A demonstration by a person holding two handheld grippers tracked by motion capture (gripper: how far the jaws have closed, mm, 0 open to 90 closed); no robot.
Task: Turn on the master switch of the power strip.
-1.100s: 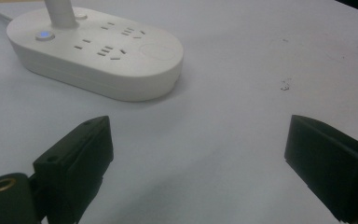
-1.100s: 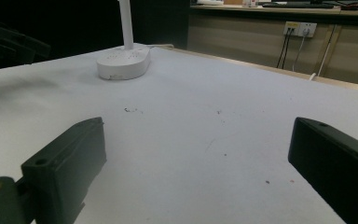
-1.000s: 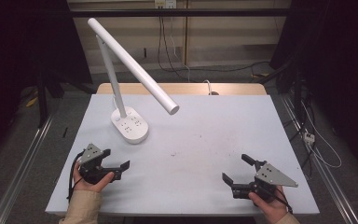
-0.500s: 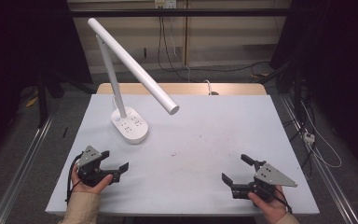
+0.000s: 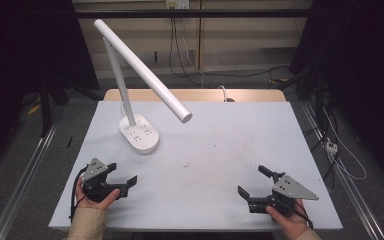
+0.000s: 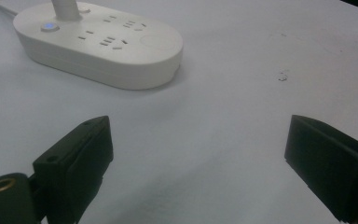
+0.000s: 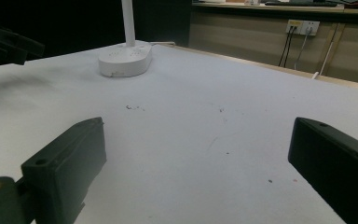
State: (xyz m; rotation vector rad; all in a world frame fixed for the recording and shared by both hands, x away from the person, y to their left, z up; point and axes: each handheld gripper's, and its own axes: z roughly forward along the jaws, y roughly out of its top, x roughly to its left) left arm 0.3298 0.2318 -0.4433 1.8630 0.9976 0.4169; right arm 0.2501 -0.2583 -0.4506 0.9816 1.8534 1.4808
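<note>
One desk lamp stands at the far left of the bench, its base just beyond the left claw, jaws wide apart. A careless reach could tip it by its slanted arm. Well right of the lamp, the right claw gapes empty; nothing lies between.

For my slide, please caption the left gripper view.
Open left tool faces the white lamp base on the table.
</note>
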